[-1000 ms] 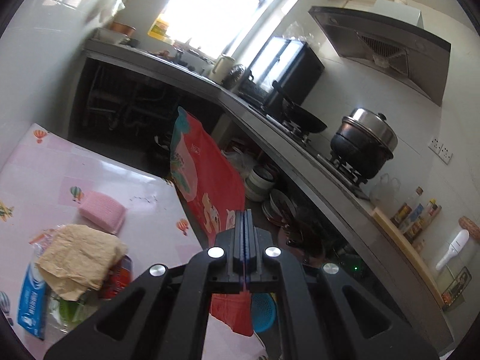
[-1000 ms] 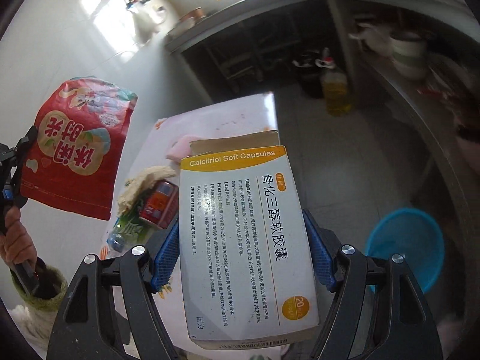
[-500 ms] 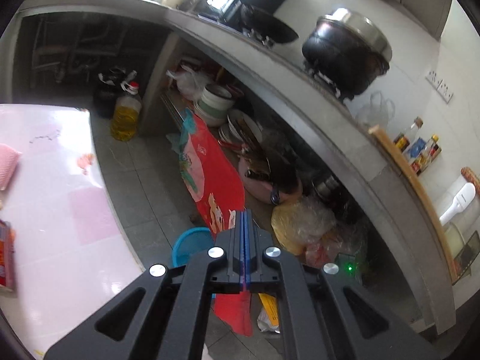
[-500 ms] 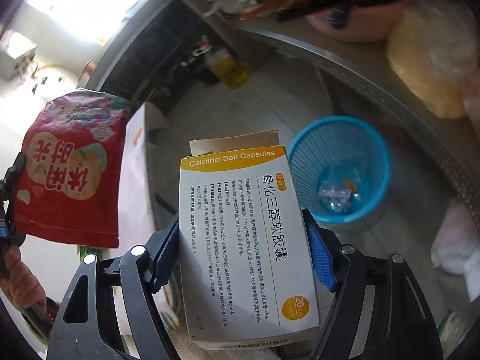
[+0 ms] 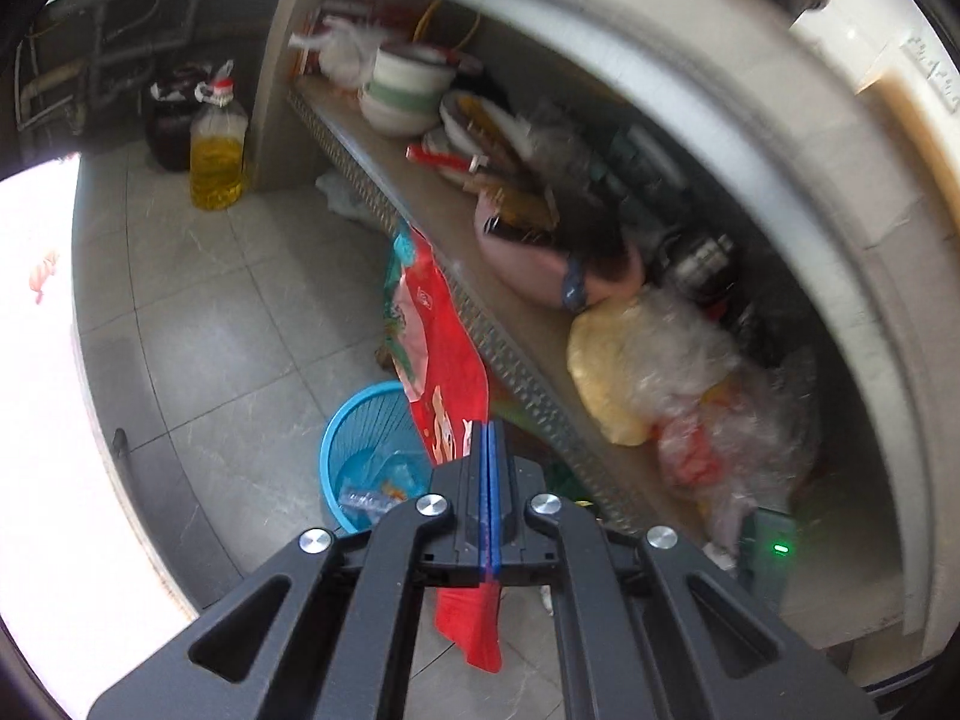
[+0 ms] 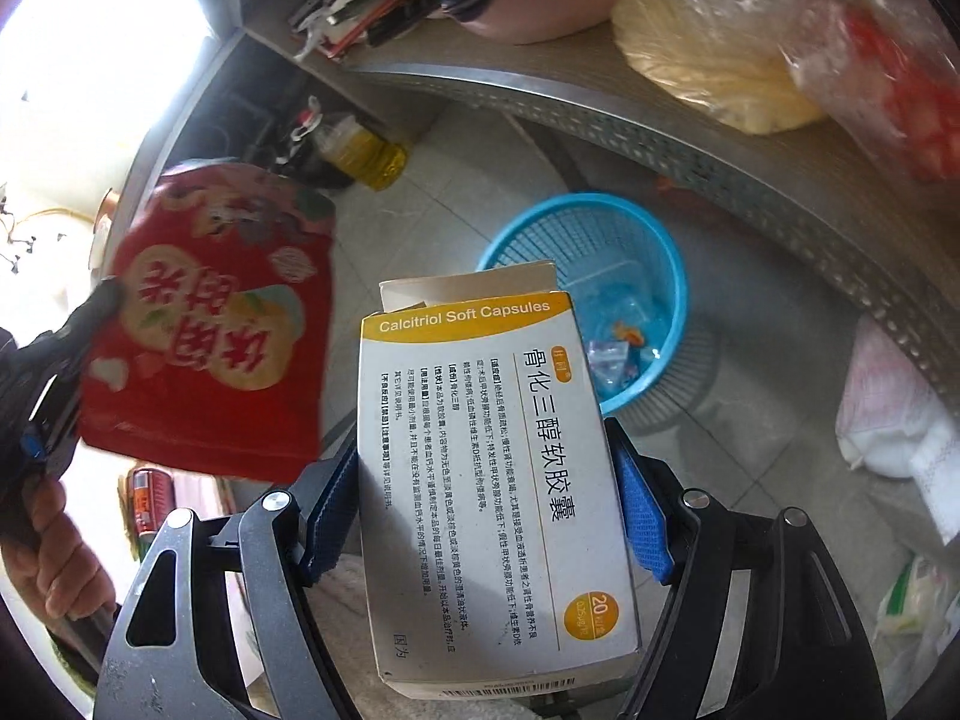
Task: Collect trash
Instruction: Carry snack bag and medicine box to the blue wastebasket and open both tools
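My left gripper (image 5: 489,456) is shut on a flat red snack bag (image 5: 441,372), which stands edge-on above the blue mesh waste basket (image 5: 360,450) on the floor. From the right wrist view the same red snack bag (image 6: 216,324) hangs at the left, held by the left gripper (image 6: 105,294) in a person's hand (image 6: 54,546). My right gripper (image 6: 480,492) is shut on a white and yellow medicine box (image 6: 480,468), its blue pads (image 6: 639,504) against the box's sides. The blue basket (image 6: 660,252) sits beyond the box and holds a few clear wrappers.
A low metal shelf (image 5: 516,348) runs beside the basket, crowded with bowls, a pink basin (image 5: 540,276) and plastic bags (image 5: 660,372). An oil bottle (image 5: 217,150) stands on the tiled floor. The pink table edge (image 5: 36,360) is at left; a red can (image 6: 153,495) lies on it.
Both grippers swung away from the table and down toward the floor. The blue basket now lies closer under the snack bag and box. Both grips stayed as they were.
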The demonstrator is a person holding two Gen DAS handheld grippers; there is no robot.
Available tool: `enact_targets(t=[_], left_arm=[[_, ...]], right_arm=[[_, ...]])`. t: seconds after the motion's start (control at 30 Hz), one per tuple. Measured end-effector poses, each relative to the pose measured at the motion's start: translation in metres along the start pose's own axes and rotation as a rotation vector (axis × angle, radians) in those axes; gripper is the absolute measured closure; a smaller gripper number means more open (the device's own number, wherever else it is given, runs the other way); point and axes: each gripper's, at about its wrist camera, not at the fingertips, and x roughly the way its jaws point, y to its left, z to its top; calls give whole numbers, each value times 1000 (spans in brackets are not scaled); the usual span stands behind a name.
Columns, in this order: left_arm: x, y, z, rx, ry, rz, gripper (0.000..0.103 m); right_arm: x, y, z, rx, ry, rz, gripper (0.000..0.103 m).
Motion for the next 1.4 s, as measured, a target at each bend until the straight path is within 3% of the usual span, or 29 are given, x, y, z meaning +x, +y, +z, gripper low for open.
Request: enact_targets(t=[0.33,0.4,0.47,0.53,0.63,1.1,1.4], left_arm=[[107,-3,14,41,120,149,102],[134,0,13,44,149,144,96],[154,7,11,18,208,178,73],[156,16,7,-30,218,179,71],[143,19,4,-37,200,158,61],[-3,23,1,-26,18,82,47],[-92,35,-43,-8,-92,58,39]], right_arm=[[-6,-13,2,36,-17,-22,33],[-6,-15,0,43,-18,-34,33],[-4,-20,-1,54,-15,-43,33],[-5,-23,-2,59,-14,-52,32],[0,-27,-2,64,-6,-65,32],[16,-9,-2,32,24,-65,33],[39,-2,1,16,62,-107,33]])
